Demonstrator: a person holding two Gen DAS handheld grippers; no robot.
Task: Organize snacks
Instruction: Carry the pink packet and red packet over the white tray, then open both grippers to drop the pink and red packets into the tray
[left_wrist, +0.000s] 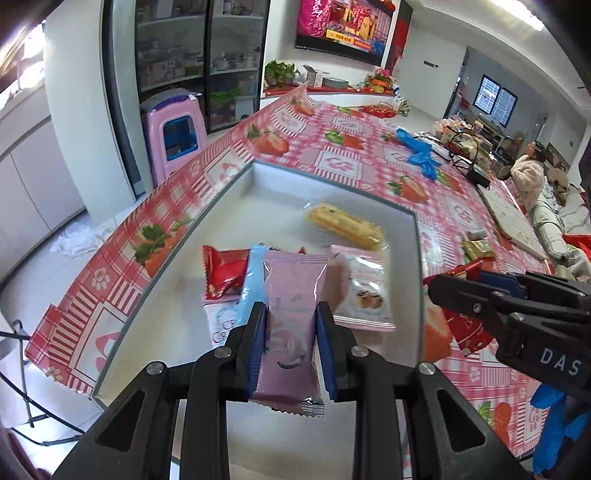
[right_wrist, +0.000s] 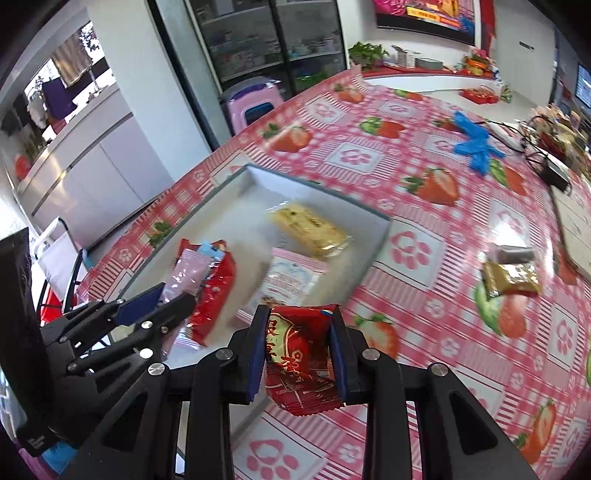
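Left gripper pinches pink packet, long axis along fingers, over tray. Right gripper pinches red packet near tray's right edge.

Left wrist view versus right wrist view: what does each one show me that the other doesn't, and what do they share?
Only the left wrist view shows the left gripper head-on, shut on the pink packet, and a seated person in the far background.

Only the right wrist view shows the right gripper head-on, shut on the red packet, its printed face readable.

Both show the white tray on the strawberry tablecloth, the yellow biscuit pack lying inside it, the blue gloves, and the gold packet outside the tray.
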